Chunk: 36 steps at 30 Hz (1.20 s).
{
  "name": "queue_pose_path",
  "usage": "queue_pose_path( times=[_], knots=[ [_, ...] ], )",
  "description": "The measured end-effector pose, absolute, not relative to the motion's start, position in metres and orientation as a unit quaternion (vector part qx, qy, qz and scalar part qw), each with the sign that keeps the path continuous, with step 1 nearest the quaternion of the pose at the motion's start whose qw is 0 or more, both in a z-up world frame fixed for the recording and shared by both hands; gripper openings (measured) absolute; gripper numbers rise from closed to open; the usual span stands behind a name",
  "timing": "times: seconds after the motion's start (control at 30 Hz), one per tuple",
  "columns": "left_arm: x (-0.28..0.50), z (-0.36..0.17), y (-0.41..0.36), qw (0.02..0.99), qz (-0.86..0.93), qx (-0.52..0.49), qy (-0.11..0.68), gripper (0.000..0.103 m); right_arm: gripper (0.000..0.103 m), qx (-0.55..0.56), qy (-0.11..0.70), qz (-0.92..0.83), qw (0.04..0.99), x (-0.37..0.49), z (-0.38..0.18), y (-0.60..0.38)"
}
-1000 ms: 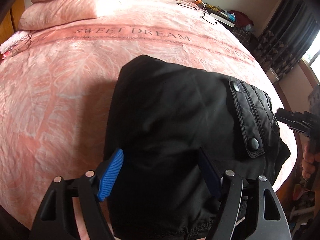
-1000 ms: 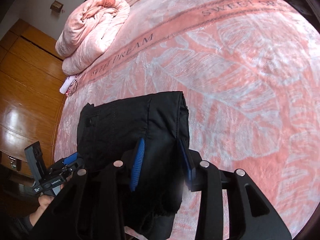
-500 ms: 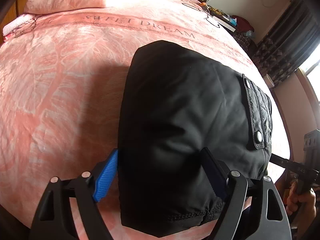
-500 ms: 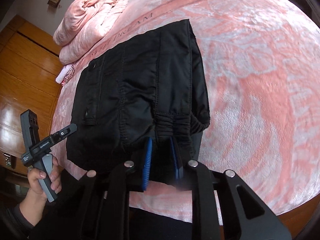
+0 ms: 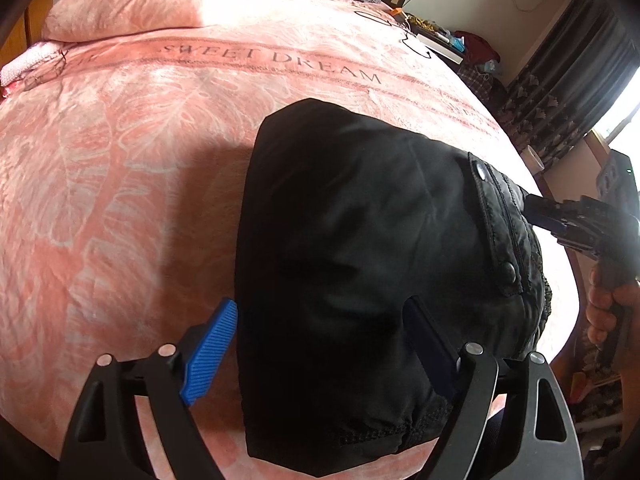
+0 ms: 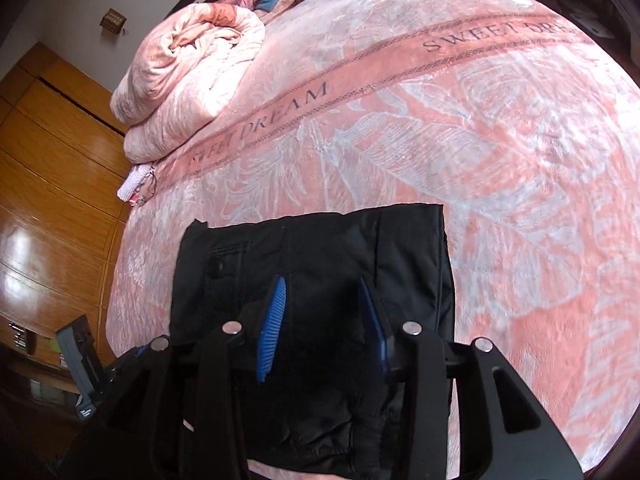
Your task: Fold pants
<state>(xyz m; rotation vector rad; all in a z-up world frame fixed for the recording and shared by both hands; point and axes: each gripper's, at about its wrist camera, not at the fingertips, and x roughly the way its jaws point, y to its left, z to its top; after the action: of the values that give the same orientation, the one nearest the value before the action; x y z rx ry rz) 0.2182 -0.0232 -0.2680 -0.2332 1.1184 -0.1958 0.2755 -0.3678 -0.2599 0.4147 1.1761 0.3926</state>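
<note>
The black pants [image 5: 360,248] lie folded into a compact bundle near the front edge of the pink bed, snap pocket flap [image 5: 496,228] on top at the right. They also show in the right wrist view [image 6: 320,264]. My left gripper [image 5: 320,344] is open, its blue pads astride the bundle's near end. My right gripper [image 6: 320,320] is open over the bundle's waistband end, with black cloth between its pads. The right gripper also shows in the left wrist view [image 5: 560,220] at the pocket side.
The pink "SWEET DREAM" blanket [image 5: 140,140] covers the bed. A rolled pink duvet [image 6: 188,72] lies at the head, clothes beyond it. Wooden wardrobe [image 6: 44,184] on one side, dark curtains [image 5: 560,92] and clutter on the other.
The right gripper's jaws have opened wider and it has moved in low over the pants. The left gripper has stayed open astride the bundle, shifting slightly back.
</note>
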Motion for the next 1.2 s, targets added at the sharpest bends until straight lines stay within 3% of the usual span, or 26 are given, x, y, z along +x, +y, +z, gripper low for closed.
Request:
queue_pose_path(
  times=[0.1,0.2,0.27,0.33,0.37,0.47,0.53,0.6,0.67,0.7,0.73,0.93,1.2],
  knots=[
    [0.221,-0.273,-0.023,0.831,-0.104,-0.118,0.533,0.089,0.026,0.205,0.572,0.175,0.775,0.285,-0.293,-0.374],
    [0.222,-0.271,-0.017,0.826,-0.114,-0.128,0.538,0.089,0.021,0.222,0.576,0.177,0.767,0.282,-0.298,-0.382],
    [0.224,-0.267,-0.008,0.827,-0.114,-0.137,0.533,0.089,0.027,0.227,0.566,0.181,0.772,0.28,-0.283,-0.385],
    [0.229,-0.264,0.001,0.828,-0.11,-0.143,0.532,0.091,0.049,0.224,0.545,0.184,0.787,0.28,-0.265,-0.386],
    [0.233,-0.264,0.004,0.827,-0.107,-0.143,0.533,0.091,0.051,0.22,0.538,0.179,0.794,0.283,-0.259,-0.386],
    [0.247,-0.265,0.017,0.819,-0.102,-0.158,0.542,0.091,0.049,0.225,0.549,0.162,0.789,0.297,-0.269,-0.389],
    [0.258,-0.268,0.03,0.805,-0.106,-0.185,0.554,0.091,0.04,0.225,0.571,0.142,0.776,0.303,-0.289,-0.394],
    [0.269,-0.271,0.043,0.79,-0.119,-0.207,0.564,0.091,0.039,0.225,0.577,0.136,0.773,0.301,-0.297,-0.4],
    [0.281,-0.275,0.057,0.769,-0.139,-0.241,0.575,0.093,0.056,0.242,0.57,0.147,0.771,0.29,-0.289,-0.408],
    [0.287,-0.279,0.064,0.754,-0.154,-0.263,0.582,0.094,0.083,0.24,0.568,0.144,0.774,0.283,-0.283,-0.413],
    [0.292,-0.282,0.07,0.738,-0.171,-0.286,0.587,0.096,0.095,0.233,0.567,0.14,0.778,0.275,-0.279,-0.417],
    [0.314,-0.31,0.083,0.675,-0.235,-0.333,0.615,0.099,0.096,0.323,0.616,0.159,0.701,0.237,-0.305,-0.47],
    [0.311,-0.335,0.066,0.638,-0.275,-0.366,0.619,0.099,0.099,0.406,0.602,0.21,0.655,0.227,-0.33,-0.476]
  ],
)
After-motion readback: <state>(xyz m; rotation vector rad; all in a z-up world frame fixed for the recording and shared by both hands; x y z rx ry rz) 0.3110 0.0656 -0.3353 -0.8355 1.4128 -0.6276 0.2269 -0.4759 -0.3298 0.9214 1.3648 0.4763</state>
